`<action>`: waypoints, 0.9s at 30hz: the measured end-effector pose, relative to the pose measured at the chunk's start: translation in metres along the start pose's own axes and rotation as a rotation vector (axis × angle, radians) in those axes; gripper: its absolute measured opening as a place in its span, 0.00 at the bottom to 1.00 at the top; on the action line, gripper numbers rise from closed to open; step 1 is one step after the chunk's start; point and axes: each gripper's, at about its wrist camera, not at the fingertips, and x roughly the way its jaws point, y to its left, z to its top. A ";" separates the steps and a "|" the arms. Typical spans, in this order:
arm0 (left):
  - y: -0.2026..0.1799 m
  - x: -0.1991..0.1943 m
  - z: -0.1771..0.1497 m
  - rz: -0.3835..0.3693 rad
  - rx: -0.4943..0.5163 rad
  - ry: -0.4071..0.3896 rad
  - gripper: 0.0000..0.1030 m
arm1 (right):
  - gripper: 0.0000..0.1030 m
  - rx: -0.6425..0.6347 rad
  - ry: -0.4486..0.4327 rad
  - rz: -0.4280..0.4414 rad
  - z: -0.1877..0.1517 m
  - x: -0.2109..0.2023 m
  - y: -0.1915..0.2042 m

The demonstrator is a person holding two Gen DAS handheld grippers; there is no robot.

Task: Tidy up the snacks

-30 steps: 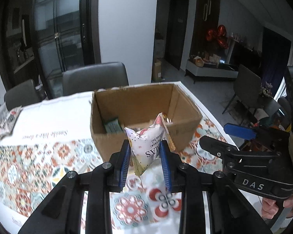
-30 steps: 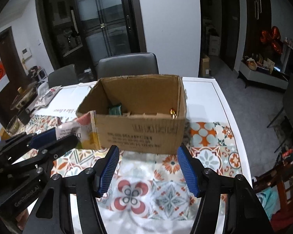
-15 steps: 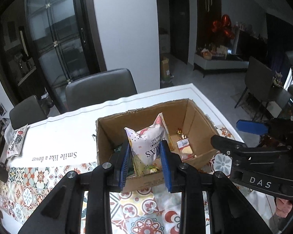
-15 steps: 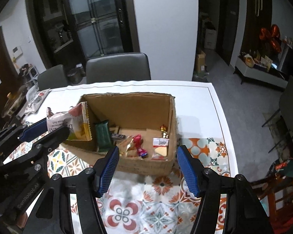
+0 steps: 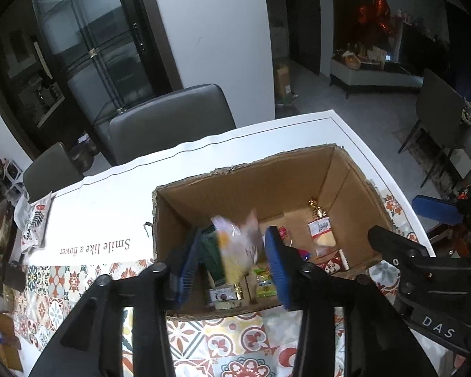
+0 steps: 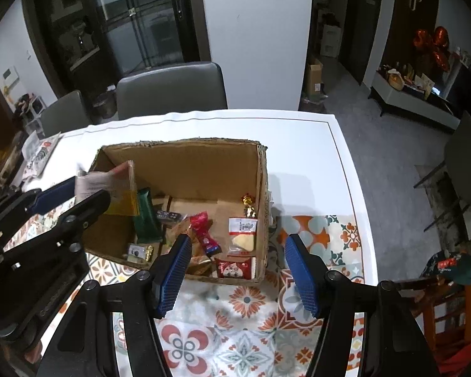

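Note:
An open cardboard box (image 5: pixel 267 188) (image 6: pixel 188 169) stands on the patterned tablecloth and holds several snacks: a green bar (image 6: pixel 147 216), a red candy (image 6: pixel 204 232), a cracker packet (image 6: pixel 243 235). My left gripper (image 5: pixel 234 264) (image 6: pixel 69 198) hangs over the box's left part with its jaws opening. A white and yellow snack packet (image 5: pixel 238 245) (image 6: pixel 110 185) is between them, blurred and loose, with a gap at the left pad. My right gripper (image 6: pixel 238 270) stands open above the box's near wall, with nothing between its fingers.
A grey chair (image 6: pixel 172 88) and a second one (image 6: pixel 62 116) stand behind the table. Another patterned packet (image 5: pixel 34 223) lies at the table's far left. The white table edge (image 6: pixel 345 157) runs along the right, with floor beyond it.
Both grippers have moved forward over the box, so its inside now shows. The left jaws have spread and the packet, gripped before, has come loose between them.

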 end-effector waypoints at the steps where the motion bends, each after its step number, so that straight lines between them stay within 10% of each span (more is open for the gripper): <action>1: 0.001 0.000 -0.001 -0.001 0.001 -0.001 0.46 | 0.61 -0.002 -0.001 -0.003 -0.001 0.000 0.000; 13: 0.013 -0.045 -0.036 0.042 -0.044 -0.089 0.63 | 0.70 0.004 -0.058 0.000 -0.029 -0.017 0.004; 27: 0.019 -0.124 -0.136 0.081 -0.164 -0.293 0.98 | 0.86 -0.041 -0.342 -0.021 -0.127 -0.092 0.026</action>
